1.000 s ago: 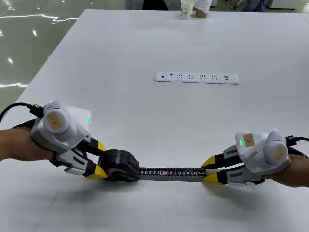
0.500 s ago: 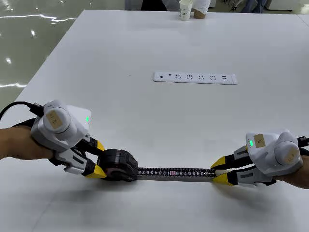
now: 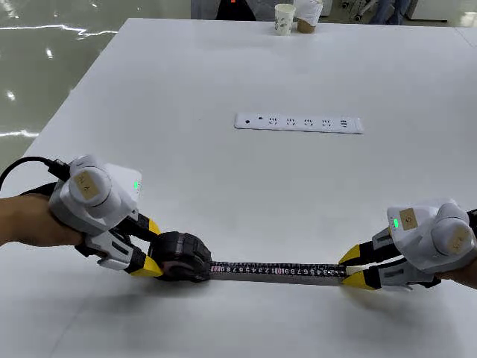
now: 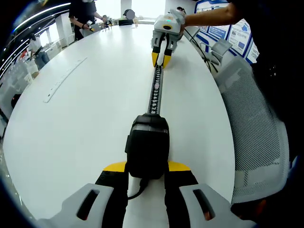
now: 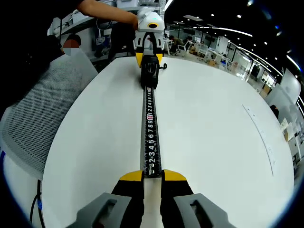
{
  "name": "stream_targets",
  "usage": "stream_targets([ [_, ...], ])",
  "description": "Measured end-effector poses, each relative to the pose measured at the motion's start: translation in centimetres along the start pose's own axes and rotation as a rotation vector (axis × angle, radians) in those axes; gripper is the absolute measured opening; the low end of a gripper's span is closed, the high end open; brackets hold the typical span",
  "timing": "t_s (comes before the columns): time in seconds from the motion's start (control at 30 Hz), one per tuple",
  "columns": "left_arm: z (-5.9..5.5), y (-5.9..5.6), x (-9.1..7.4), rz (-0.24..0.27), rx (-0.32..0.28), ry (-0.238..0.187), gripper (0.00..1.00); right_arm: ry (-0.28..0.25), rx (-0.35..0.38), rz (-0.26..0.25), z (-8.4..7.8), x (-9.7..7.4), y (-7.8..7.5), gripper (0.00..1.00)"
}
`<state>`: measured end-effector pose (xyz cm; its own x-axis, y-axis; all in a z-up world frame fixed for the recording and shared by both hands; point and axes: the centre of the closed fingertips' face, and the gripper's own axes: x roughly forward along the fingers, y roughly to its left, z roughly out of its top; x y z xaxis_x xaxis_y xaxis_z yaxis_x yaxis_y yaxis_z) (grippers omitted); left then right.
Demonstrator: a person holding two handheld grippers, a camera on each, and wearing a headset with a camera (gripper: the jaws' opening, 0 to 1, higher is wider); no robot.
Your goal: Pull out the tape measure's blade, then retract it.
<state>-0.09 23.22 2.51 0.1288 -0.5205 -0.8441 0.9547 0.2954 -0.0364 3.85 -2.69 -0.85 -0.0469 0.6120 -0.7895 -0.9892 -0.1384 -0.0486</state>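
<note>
On 1 white table there is 1 tape measure with 1 blade and 2 grippers: 1 left gripper and 1 right gripper. Farther off lie 1 power strip and 2 cups at the far edge: 1 white cup, 1 brown-based cup. Beside the table stands 1 mesh chair.

The black tape measure lies by the near edge of the white table, its numbered blade drawn out flat rightward.
</note>
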Motion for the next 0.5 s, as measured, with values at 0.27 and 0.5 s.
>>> stream_targets([
  [0.27, 0.0, 0.0, 0.0, -0.003, 0.008, 0.011, 0.23, 0.027, 0.007, 0.005, -1.2, -0.6, 0.3, 0.08],
  [0.5, 0.0, 0.0, 0.0, -0.003, 0.007, 0.012, 0.23, 0.047, 0.023, -0.003, -2.4, -1.5, 0.3, 0.08],
])
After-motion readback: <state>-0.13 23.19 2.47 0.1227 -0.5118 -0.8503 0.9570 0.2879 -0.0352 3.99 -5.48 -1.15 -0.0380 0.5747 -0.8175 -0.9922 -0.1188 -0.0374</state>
